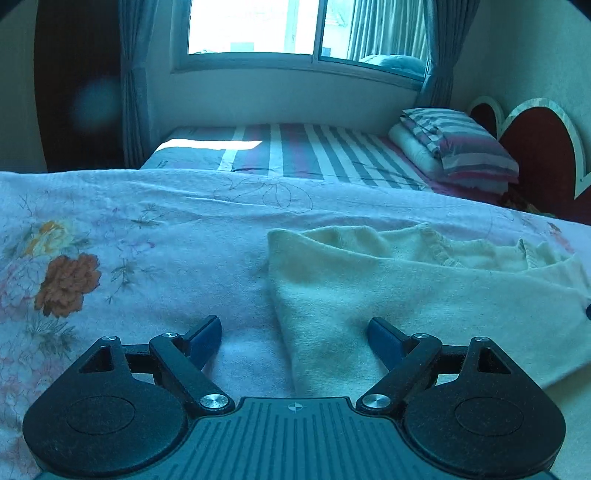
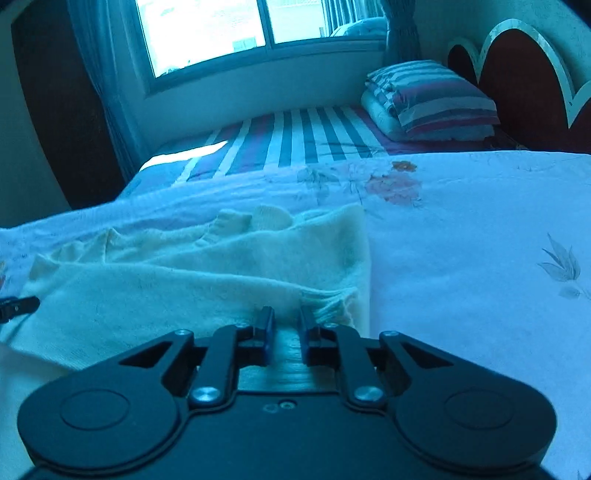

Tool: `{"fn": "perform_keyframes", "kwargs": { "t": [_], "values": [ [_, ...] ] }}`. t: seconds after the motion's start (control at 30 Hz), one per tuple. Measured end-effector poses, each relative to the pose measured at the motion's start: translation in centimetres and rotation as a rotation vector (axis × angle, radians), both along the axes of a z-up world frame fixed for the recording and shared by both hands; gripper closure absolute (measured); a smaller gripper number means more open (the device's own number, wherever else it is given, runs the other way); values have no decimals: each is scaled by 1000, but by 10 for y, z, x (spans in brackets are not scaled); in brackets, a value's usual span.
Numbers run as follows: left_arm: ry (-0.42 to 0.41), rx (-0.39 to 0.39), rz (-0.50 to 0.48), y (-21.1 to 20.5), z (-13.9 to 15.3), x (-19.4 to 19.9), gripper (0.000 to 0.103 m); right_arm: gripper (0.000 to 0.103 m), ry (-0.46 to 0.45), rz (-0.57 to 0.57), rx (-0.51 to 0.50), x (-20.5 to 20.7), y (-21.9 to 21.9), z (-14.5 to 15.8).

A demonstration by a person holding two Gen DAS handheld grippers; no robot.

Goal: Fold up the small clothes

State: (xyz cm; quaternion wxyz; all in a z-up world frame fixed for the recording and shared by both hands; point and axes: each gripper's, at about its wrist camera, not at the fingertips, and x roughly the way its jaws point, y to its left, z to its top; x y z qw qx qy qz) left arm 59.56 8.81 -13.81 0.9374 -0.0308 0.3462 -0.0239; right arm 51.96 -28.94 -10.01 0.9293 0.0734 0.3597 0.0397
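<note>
We are working on a cream knitted sweater [image 1: 424, 295] that lies on a pale flowered blanket [image 1: 110, 229] spread over the bed. In the left wrist view it fills the stretch from 1 to 4 o'clock of our left gripper [image 1: 293, 334]; in the right wrist view it runs from 9 to 12 o'clock of our right gripper [image 2: 284, 326]. Its side edges look turned in toward the middle, so that it reads as a long band with bunched cloth along the far edge, and we judge the first folds made. It is not yet a compact packet: the crosswise fold, and any smoothing, seem left to do.

Our left gripper hangs low over the sweater's left edge with its jaws wide apart and nothing between them. Our right gripper sits at the ribbed hem [image 2: 328, 306] near the sweater's right corner; its jaws stand only a little apart and are opening. Whether the knit lies between the pads we cannot tell, as the fingers hide that spot.

Beyond the blanket, toward 12 o'clock, lies a striped sheet [image 1: 314, 151], and at 1 o'clock a stack of folded striped bedding [image 1: 454, 144] against a red heart-shaped headboard [image 1: 535, 147]. A window [image 1: 258, 29] with grey curtains [image 1: 133, 92] closes the far wall.

We find no brand, label or legible writing anywhere; faint marks on the sheet's near-left corner are too small to read.
</note>
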Motion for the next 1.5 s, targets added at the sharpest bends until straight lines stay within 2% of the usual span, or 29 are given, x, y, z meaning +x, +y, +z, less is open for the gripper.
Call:
{"fn": "perform_keyframes", "kwargs": {
  "t": [0.03, 0.07, 0.13, 0.2, 0.23, 0.27, 0.37, 0.43, 0.5, 0.67, 0.77, 0.83, 0.9, 0.97, 1.0, 1.03, 1.1, 1.13, 1.2, 1.33, 1.4, 1.5],
  "values": [
    [-8, 0, 9, 1, 4, -5, 17, 89, 7, -14, 15, -1, -1, 5],
    [-37, -14, 11, 4, 11, -15, 17, 84, -18, -19, 23, -6, -2, 13],
    [-76, -41, 4, 11, 19, -35, 17, 84, -76, -6, 21, -20, -3, 25],
    [-34, -28, -11, 11, 10, -36, 17, 84, -52, 13, 8, -21, -1, 20],
    [25, -7, -17, 10, 0, -30, 17, 85, 28, 10, -19, -13, 2, 8],
    [21, -4, -24, 10, -6, -30, 14, 85, 35, 16, -31, -11, 4, 2],
    [22, -18, -15, 12, 6, -38, 13, 84, 32, -2, -7, -22, 3, 22],
    [-25, -53, -37, 15, 20, -55, 13, 84, -33, -11, 24, -46, -7, 42],
    [-53, -64, -51, 18, 30, -79, 13, 82, -57, -24, 58, -72, -19, 56],
    [-47, -130, -78, 28, 34, -151, 13, 77, -61, -99, 126, -157, -53, 72],
    [-1, -159, -89, 36, 19, -199, 13, 71, -22, -119, 139, -210, -66, 69],
    [60, -184, -80, 41, 6, -228, 14, 68, 6, -122, 158, -241, -71, 62],
    [76, -188, -90, 43, -1, -258, 14, 68, 46, -136, 181, -272, -76, 53],
    [84, -198, -112, 41, 0, -290, 21, 68, 80, -138, 227, -301, -83, 42],
    [92, -220, -117, 42, 0, -302, 28, 68, 94, -138, 254, -313, -86, 37],
    [103, -250, -111, 42, 0, -316, 40, 70, 112, -122, 286, -326, -89, 30],
    [119, -280, -87, 42, -2, -342, 45, 70, 129, -92, 307, -348, -90, 20],
    [118, -292, -69, 43, -1, -356, 45, 70, 135, -75, 322, -359, -89, 17],
    [133, -366, -51, 46, -2, -380, 45, 70, 146, -43, 353, -379, -89, 10],
    [192, -570, -51, 50, -16, -425, 45, 70, 166, -24, 411, -415, -88, 4],
    [187, -626, -37, 52, -22, -438, 45, 70, 174, -22, 454, -426, -89, 2],
    [174, -760, 25, 63, -35, -444, 45, 68, 182, -31, 531, -431, -91, -2]
  ]
}}
